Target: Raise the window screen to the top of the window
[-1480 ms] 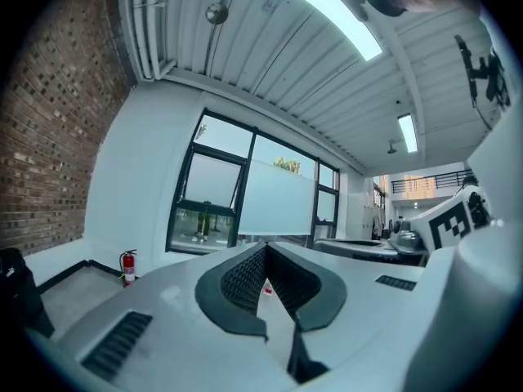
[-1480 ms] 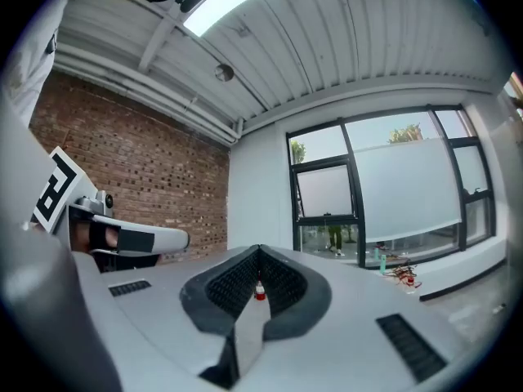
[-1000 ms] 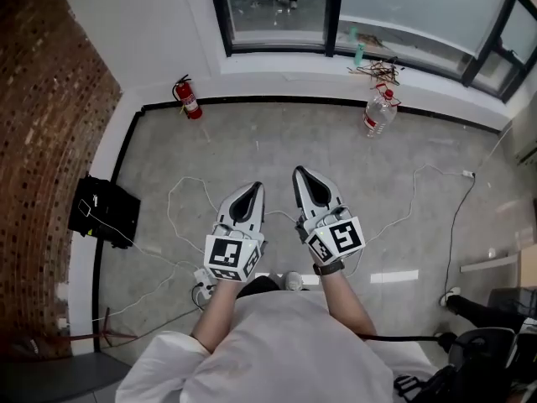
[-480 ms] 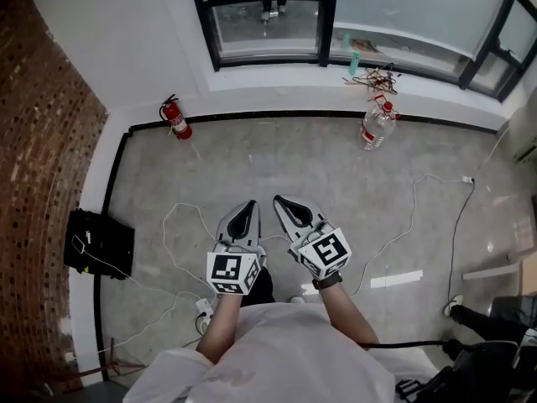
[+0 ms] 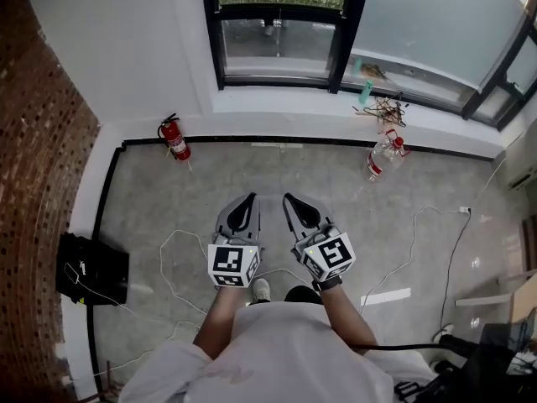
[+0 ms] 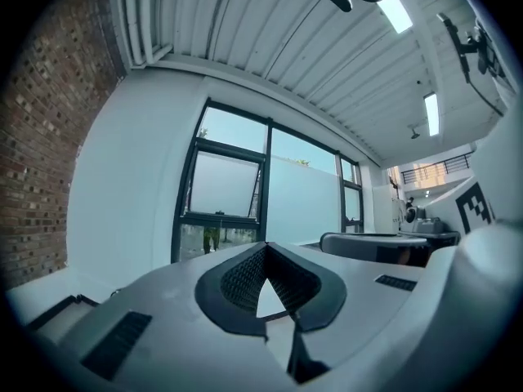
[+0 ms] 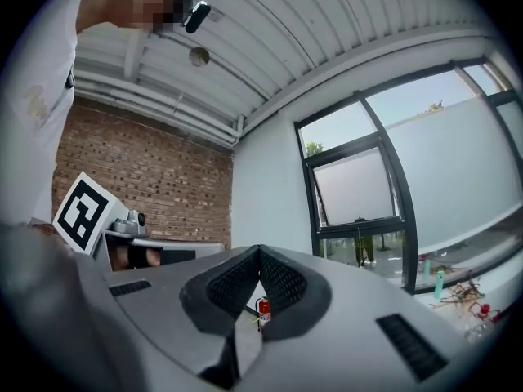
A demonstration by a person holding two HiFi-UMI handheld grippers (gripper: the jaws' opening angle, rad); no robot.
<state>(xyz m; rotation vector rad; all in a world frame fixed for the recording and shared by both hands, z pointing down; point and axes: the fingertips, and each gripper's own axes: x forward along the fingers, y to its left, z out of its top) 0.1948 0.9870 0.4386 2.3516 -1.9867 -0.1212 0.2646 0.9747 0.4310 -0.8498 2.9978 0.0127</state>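
Judging by its look, the window screen (image 7: 358,184) is a light, thin panel that rides in the dark window frame (image 5: 211,32) and is probably stiff only along its bottom bar. The small handle (image 7: 357,219) at the middle of that lower edge seems the place to take hold, lifting evenly so the panel does not jam. The screen sits at the upper centre of the head view, well apart from both claws. The left claw (image 5: 249,200) and right claw (image 5: 289,200) are each closed tip to tip with nothing between them. Counted: one screen, two claws, one fire extinguisher (image 5: 174,138), one clear bottle (image 5: 382,159), one black bag (image 5: 92,269).
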